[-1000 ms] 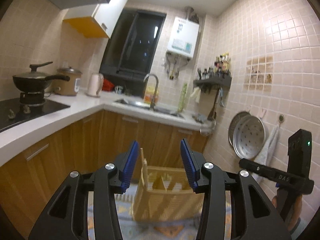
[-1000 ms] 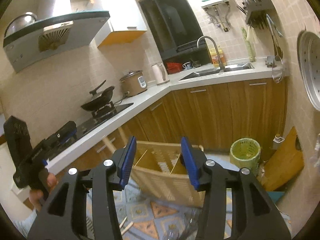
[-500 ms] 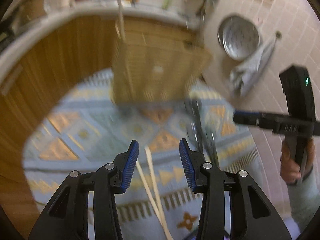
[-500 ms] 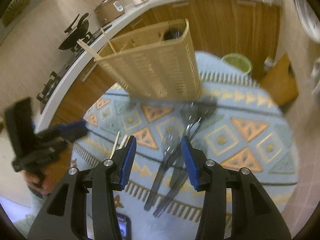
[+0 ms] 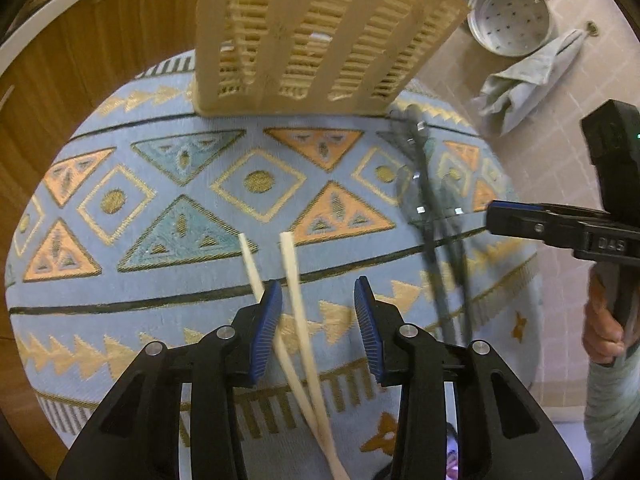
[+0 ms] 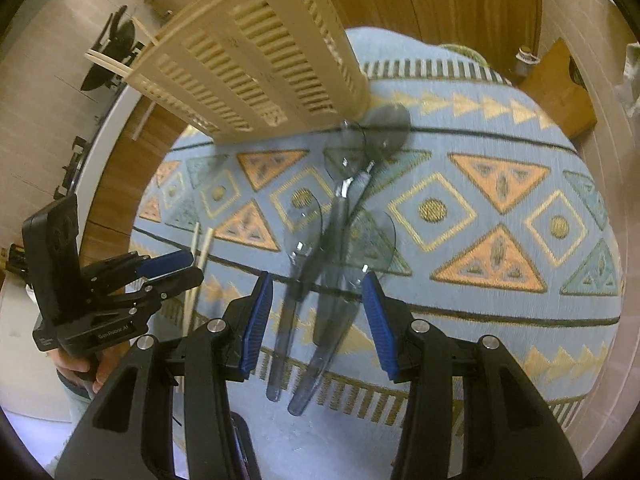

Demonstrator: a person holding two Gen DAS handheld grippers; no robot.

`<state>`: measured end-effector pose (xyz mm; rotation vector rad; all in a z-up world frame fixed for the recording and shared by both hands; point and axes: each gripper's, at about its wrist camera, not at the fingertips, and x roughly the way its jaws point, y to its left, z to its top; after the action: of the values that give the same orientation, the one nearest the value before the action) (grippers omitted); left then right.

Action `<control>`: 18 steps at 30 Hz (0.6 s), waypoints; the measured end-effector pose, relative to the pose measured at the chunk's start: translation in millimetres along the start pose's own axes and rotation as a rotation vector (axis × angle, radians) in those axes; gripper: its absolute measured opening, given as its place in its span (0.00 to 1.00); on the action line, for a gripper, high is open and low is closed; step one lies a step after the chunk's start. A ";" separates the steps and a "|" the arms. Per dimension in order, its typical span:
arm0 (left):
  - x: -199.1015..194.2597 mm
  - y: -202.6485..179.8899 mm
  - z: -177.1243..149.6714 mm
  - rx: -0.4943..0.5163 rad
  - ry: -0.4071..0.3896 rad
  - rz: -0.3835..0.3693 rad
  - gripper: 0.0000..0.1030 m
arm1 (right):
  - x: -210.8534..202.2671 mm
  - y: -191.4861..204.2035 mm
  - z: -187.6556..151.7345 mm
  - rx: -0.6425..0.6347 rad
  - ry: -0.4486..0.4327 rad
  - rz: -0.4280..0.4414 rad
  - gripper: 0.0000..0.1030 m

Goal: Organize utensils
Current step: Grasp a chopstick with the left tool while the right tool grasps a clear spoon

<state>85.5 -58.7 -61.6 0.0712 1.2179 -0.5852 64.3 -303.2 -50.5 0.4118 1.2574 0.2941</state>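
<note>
I am at the pick-up step, as I judge it: nothing is gripped yet, and both tools hang low over the loose utensils on the patterned mat (image 5: pixel 168 312).

My left hand-held gripper (image 5: pixel 318 322) has its blue pads spread apart, empty, over the chopsticks (image 5: pixel 294 280). One stick runs between the pads; the other passes under the left pad. They lie on the mat in front of the basket (image 5: pixel 316 32), well apart from it.

My right hand-held gripper (image 6: pixel 318 320) is also spread apart and empty, straddling the handles of the clear spoons (image 6: pixel 340 240). Their bowls reach up to the basket's foot; the topmost looks to touch it.

Next, I think, each tool must drop a little and close: the left on both sticks together, which calls for nudging them side by side first, the right on one thin, slippery handle at a time. Then up into the basket.

Count: two chopsticks on the mat; about four clear spoons, overlapping and blurred, so I cannot be sure; one basket, with at least two more sticks (image 6: pixel 108 60) poking from its top.
</note>
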 end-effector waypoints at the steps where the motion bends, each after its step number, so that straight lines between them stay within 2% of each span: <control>1: 2.7 0.0 0.0 0.002 0.007 0.012 0.34 | 2.2 -1.0 -0.4 0.002 0.008 -0.003 0.42; 6: 8.2 -7.0 2.8 0.026 0.031 0.043 0.34 | 9.0 -8.4 1.1 0.032 0.036 -0.018 0.38; 11: 18.7 -28.1 6.1 0.120 0.072 0.147 0.34 | 15.6 -14.3 6.7 0.061 0.060 -0.048 0.35; 13: 21.8 -35.8 5.7 0.160 0.082 0.207 0.29 | 18.4 -14.1 8.8 0.063 0.066 -0.075 0.35; 18: 27.6 -49.4 4.3 0.229 0.089 0.294 0.23 | 27.7 -15.7 14.6 0.070 0.081 -0.117 0.35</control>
<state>72.6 -112.9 -72.2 0.4664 1.1946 -0.4646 86.0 -307.1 -77.6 0.3879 1.3687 0.1692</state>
